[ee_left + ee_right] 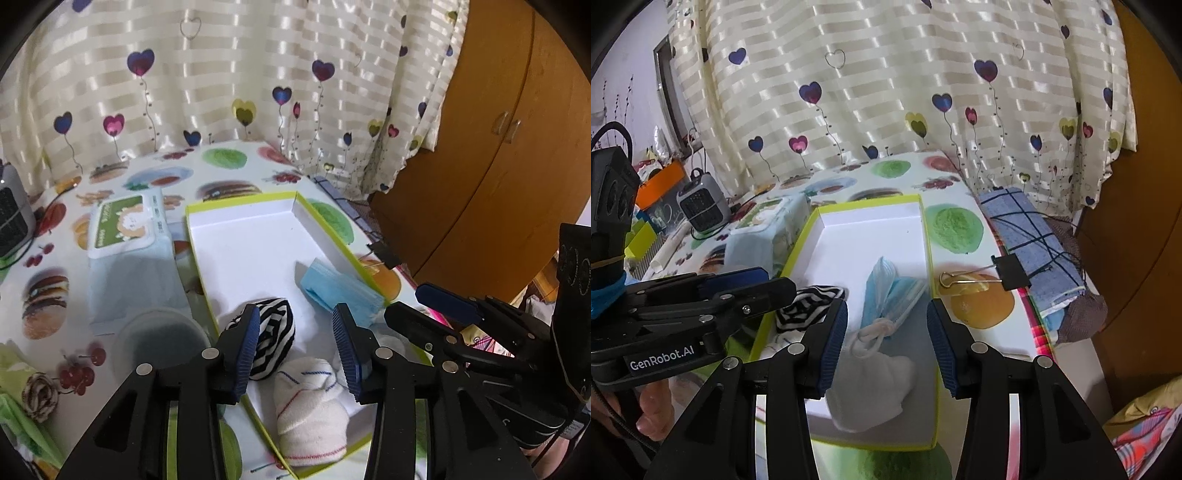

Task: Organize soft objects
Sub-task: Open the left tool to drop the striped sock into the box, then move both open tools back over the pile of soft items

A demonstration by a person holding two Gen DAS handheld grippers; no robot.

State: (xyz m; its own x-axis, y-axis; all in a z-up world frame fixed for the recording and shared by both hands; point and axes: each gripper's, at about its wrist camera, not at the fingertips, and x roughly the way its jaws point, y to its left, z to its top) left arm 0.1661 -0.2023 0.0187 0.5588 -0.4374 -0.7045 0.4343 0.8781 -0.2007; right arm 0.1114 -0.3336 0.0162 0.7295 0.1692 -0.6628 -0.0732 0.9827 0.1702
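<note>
- Lime-edged shallow box (258,236) with a white floor, lying on the food-print counter (48,295) ahead of both sets of jaws.
- Left gripper (295,354): jaws parted, nothing clamped; pads apart from the cloth below.
- Black-and-white striped sock (273,339) bundled just beside the left-hand pad, partly behind it; whether touching, hard to tell.
- White sock (314,413) with red and blue stripes, rolled, lying under and between the left jaws inside the box.
- Right gripper (886,350): jaws likewise apart, gripping nothing.
- Folded blue face mask (890,295) just ahead of the right jaws, its white ear loops (871,338) between the pads.
- White bundle (871,391) beneath the right jaws, probably another sock.
- Wet-wipes pack (125,229) and a translucent round lid (162,343) left of the box.
- Black binder clip (1012,273) at the counter edge, right of the right jaws.
</note>
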